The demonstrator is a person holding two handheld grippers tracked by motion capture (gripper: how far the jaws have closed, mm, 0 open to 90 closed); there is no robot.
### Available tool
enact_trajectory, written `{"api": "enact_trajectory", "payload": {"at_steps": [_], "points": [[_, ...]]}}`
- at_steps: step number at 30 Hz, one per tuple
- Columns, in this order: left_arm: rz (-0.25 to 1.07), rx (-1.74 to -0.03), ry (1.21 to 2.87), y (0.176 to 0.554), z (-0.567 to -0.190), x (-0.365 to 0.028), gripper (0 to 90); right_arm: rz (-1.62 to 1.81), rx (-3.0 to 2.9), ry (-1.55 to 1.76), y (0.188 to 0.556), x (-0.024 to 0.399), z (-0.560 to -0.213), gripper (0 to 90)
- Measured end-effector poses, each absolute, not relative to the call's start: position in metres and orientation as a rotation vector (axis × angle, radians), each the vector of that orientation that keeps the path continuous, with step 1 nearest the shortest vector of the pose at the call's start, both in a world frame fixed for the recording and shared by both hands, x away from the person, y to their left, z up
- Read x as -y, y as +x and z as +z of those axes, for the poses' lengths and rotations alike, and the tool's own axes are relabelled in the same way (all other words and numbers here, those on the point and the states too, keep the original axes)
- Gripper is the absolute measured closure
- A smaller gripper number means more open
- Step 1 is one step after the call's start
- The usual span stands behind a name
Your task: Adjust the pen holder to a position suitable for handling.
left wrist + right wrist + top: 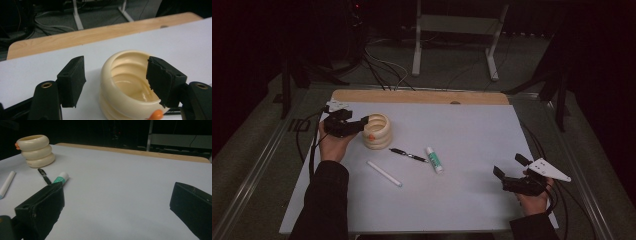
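- My left claw (362, 124) straddles the cream ribbed cup's (377, 131) near wall, one jaw inside, one outside, not yet pressing.
- My right claw (508, 172) hangs open, well apart, over the worktop (472, 135).

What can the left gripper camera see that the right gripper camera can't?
Left gripper view: the inside of the cream holder, with one jaw inside it and one outside its wall. Right gripper view: the white stick, black pen and green glue stick on the table, between wide-open jaws. Both: the holder, its orange tab, the table and its wooden edge.
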State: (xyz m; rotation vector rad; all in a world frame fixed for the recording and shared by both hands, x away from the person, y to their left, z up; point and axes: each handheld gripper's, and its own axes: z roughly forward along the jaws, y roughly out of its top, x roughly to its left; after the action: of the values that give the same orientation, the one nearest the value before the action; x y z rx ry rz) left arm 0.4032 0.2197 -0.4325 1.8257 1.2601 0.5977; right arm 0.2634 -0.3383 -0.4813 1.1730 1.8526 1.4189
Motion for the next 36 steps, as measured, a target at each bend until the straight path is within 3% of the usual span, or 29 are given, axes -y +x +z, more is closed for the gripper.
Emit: {"api": "enact_trajectory", "payload": {"at_steps": [15,18,21,25,36], "points": [[0.570,-1.302,1.917,0.425,-0.459,-0.213,43.3,1.415,-1.859,1.173,0.264,0.337,-0.482,0.1],[0.560,-1.336,1.914,0.429,-0.462,-0.212,51.5,1.414,-1.860,1.173,0.264,0.337,-0.482,0.1],[0.548,-1.377,1.944,0.435,-0.463,-0.208,65.4,1.415,-1.860,1.174,0.264,0.337,-0.482,0.1],[0.566,-1.385,1.968,0.437,-0.463,-0.200,75.6,1.412,-1.860,1.175,0.265,0.338,-0.482,0.1],[0.583,-1.380,1.930,0.432,-0.452,-0.202,78.1,1.416,-1.849,1.177,0.264,0.339,-0.482,0.1]]}}
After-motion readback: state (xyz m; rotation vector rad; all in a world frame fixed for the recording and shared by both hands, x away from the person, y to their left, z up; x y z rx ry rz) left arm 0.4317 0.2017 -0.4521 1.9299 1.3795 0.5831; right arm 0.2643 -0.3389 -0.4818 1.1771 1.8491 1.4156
